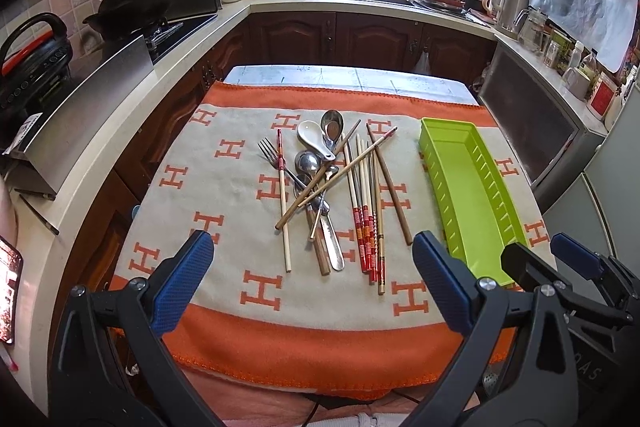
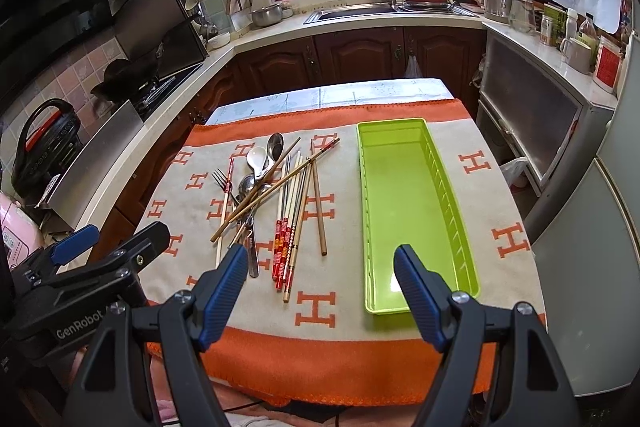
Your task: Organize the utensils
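Left gripper (image 1: 313, 259) wide, utensil pile (image 1: 332, 187) just ahead, right gripper (image 2: 320, 277) wide, seemingly empty green tray (image 2: 400, 195) ahead

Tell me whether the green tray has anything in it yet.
Empty. The green tray shows only its bare floor in both views; the utensil pile lies on the cloth beside it.

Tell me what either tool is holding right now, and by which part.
Nothing. Left tool and right tool are both open, hovering short of the utensils.
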